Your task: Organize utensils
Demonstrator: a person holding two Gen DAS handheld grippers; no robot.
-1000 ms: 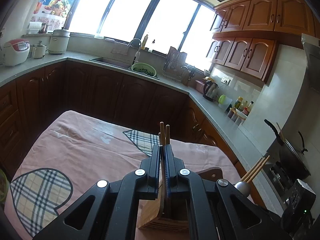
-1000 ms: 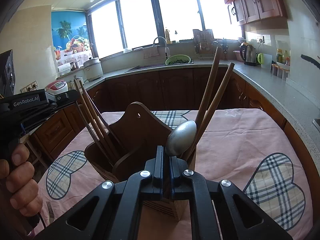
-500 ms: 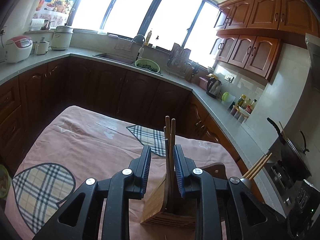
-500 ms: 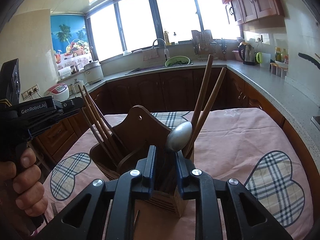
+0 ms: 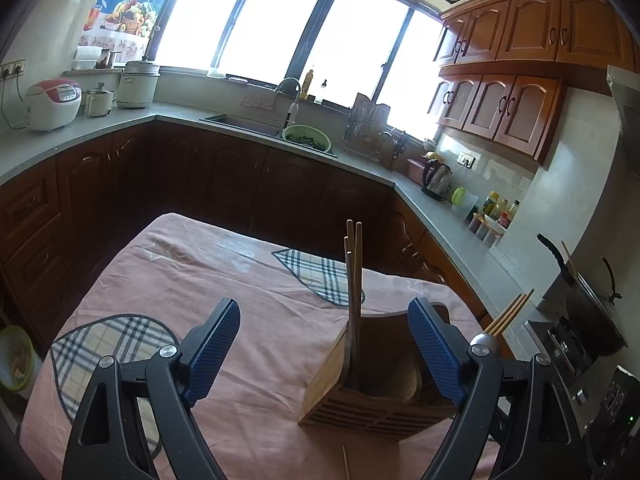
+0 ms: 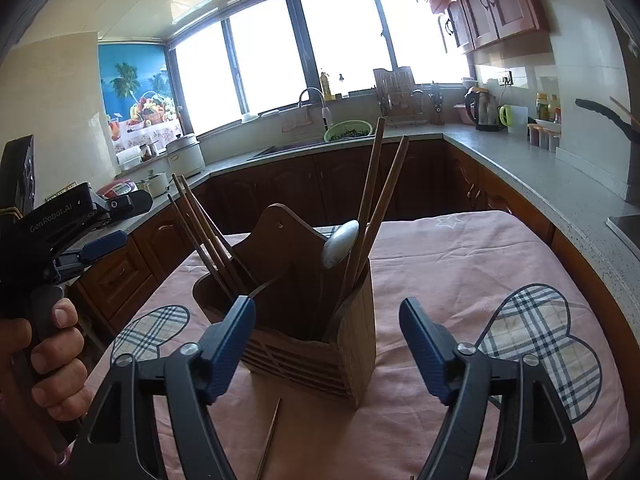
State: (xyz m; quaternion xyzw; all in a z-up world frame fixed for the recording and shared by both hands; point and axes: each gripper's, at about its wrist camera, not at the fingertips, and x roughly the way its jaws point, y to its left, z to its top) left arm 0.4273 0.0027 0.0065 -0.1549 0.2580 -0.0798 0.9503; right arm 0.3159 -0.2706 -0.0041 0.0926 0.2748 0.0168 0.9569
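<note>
My left gripper is wide open and holds nothing. Between its fingers I see three chopsticks standing up in the wooden holder, just ahead of it. My right gripper is wide open too, with nothing in it. The holder sits right in front of it on the pink worktop. A spoon and two more chopsticks lean in the holder's right side. One loose stick lies on the worktop just under this gripper.
</note>
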